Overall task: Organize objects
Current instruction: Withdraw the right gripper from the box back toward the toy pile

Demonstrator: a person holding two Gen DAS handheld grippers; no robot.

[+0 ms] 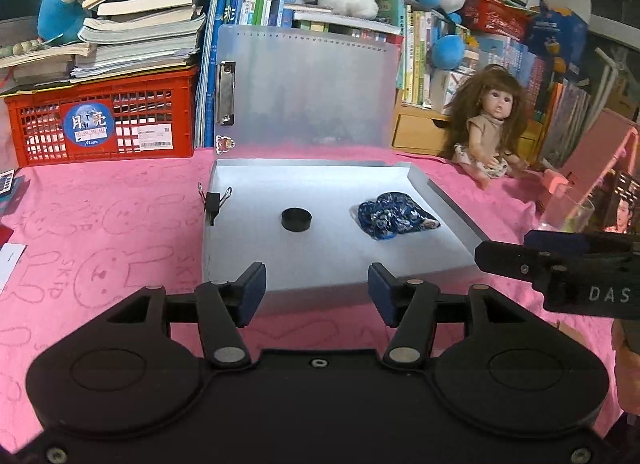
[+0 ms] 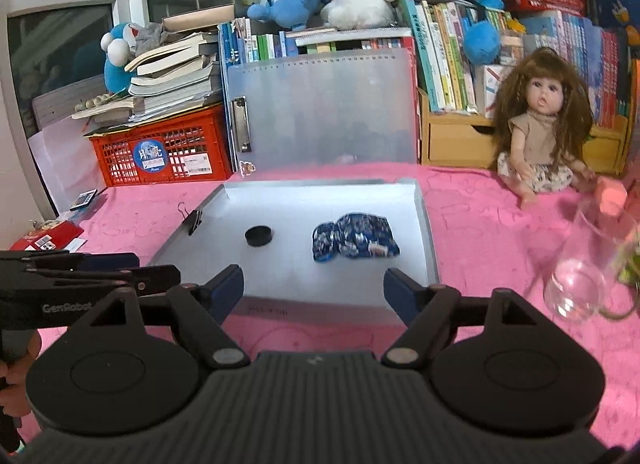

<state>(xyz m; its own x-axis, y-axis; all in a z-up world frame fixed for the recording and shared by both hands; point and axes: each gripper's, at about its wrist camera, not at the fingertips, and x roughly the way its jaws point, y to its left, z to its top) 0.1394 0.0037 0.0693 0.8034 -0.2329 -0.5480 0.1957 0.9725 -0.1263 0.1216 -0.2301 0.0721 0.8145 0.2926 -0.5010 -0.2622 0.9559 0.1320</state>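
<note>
An open grey file box lies on the pink cloth with its lid upright behind it. Inside lie a black round puck and a crumpled blue patterned cloth. A black binder clip grips the box's left wall. My left gripper is open and empty just before the box's front edge. My right gripper is open and empty at the same edge, to the right of the left one.
A doll sits at the back right. A glass vase stands at the right. A red crate under stacked books stands at the back left. Books and plush toys line the back.
</note>
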